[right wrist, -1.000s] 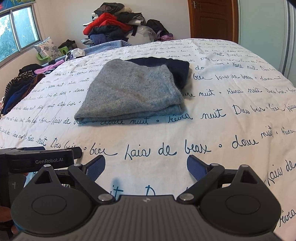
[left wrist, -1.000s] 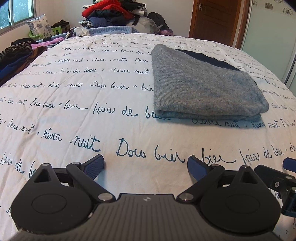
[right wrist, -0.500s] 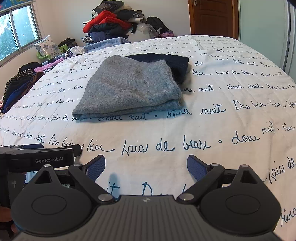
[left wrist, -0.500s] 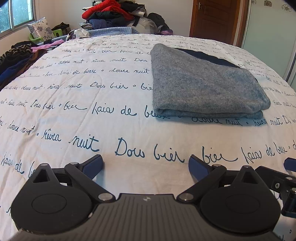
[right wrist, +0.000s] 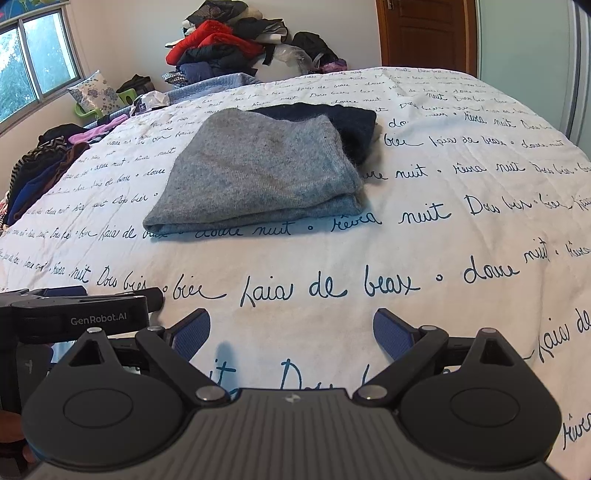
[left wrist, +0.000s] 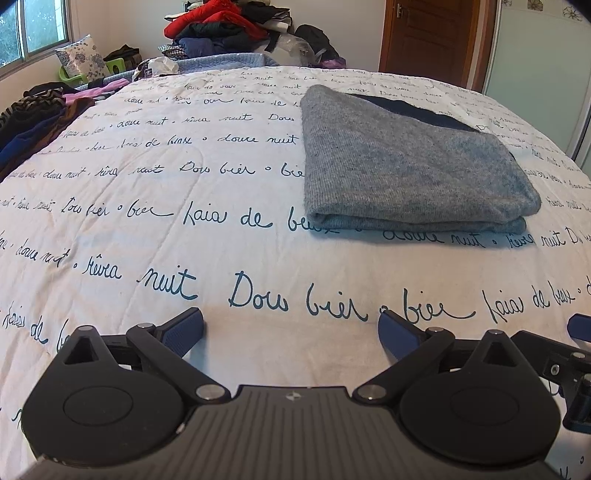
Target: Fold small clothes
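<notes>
A folded grey knit garment (left wrist: 410, 166) lies on the white bedspread with blue script (left wrist: 184, 221); it also shows in the right wrist view (right wrist: 258, 173). A dark navy garment (right wrist: 343, 118) lies under and behind it, partly hidden, and shows as a dark strip in the left wrist view (left wrist: 410, 109). My left gripper (left wrist: 291, 328) is open and empty, low over the bedspread, well short of the grey garment. My right gripper (right wrist: 291, 326) is open and empty, also short of it. The left gripper's body (right wrist: 74, 317) shows at the left of the right wrist view.
A pile of red and dark clothes (left wrist: 221, 26) sits at the far end of the bed. More clothes (left wrist: 33, 118) lie along the left edge, with a floral pillow (left wrist: 79, 61). A wooden door (left wrist: 432, 37) and a pale wardrobe panel (left wrist: 535, 66) stand at the far right.
Both grippers have moved slightly nearer the folded garment, which looks a little larger and lower in view. Both stay open; the garments have not moved.
</notes>
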`<state>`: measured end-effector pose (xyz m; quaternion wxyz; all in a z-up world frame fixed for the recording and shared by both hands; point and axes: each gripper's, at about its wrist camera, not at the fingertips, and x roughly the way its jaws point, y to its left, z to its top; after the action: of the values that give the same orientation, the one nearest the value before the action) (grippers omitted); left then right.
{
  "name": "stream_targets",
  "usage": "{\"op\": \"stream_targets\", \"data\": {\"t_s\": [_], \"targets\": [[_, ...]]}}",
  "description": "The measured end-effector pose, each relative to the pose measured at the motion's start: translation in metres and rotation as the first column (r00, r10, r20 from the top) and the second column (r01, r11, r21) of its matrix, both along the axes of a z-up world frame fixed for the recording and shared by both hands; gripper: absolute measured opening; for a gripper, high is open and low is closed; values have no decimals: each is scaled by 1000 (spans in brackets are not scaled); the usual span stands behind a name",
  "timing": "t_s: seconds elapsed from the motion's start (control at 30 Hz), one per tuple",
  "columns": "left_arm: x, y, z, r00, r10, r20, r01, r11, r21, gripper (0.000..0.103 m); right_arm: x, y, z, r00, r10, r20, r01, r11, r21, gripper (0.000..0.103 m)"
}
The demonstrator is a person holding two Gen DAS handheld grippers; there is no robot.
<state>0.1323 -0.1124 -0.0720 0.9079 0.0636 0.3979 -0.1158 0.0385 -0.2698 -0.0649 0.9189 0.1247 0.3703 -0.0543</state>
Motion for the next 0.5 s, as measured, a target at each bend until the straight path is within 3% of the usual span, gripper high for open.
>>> {"op": "stream_targets", "data": {"t_s": [0.5], "targets": [[-3, 0, 0, 1000, -3, 9, 3, 1000, 12, 100, -2, 1, -3, 1000, 11, -2, -11, 1000, -15, 96]]}}
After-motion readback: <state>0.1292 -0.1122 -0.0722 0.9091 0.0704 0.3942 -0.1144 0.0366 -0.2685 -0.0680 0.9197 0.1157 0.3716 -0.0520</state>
